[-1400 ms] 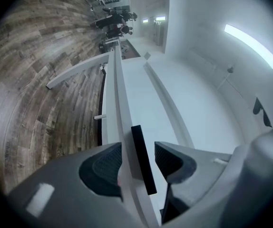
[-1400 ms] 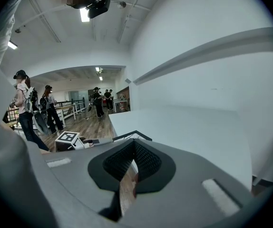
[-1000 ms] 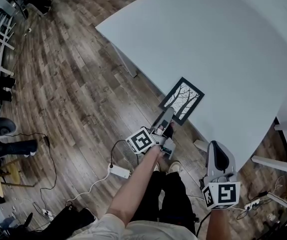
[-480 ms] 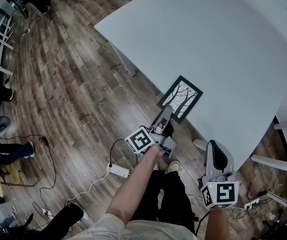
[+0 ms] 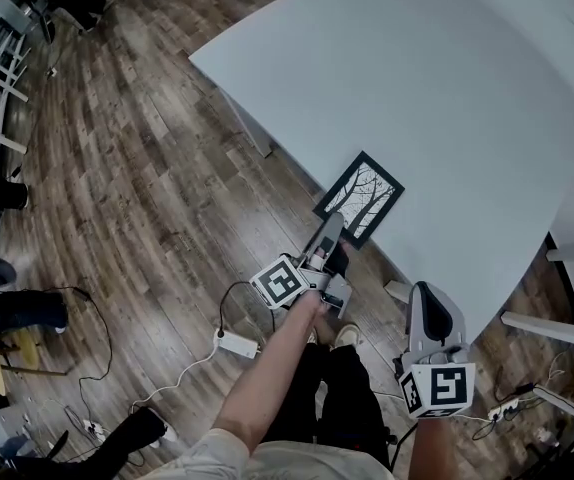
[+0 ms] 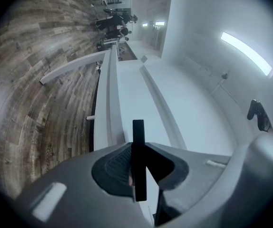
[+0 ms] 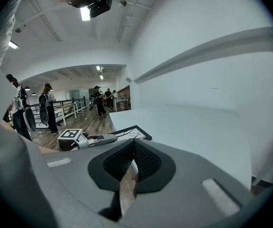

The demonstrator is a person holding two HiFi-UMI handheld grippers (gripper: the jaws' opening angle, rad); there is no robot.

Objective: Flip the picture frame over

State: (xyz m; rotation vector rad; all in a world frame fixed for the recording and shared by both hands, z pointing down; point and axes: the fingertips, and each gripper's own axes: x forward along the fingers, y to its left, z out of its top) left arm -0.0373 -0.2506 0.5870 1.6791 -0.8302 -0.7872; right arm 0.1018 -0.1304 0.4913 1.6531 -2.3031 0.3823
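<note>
Your left gripper (image 5: pixel 331 232) pinches the near edge of the black-framed tree picture (image 5: pixel 365 194) lying on the white table (image 5: pixel 447 88). Your right gripper (image 5: pixel 423 300) hangs closed and empty.

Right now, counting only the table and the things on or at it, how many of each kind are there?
picture frame: 1, lying picture side up near the table's edge
grippers: 2, the left gripper shut on the frame's near edge, the right gripper shut and empty, off the table
table: 1, white
Total: 4
</note>
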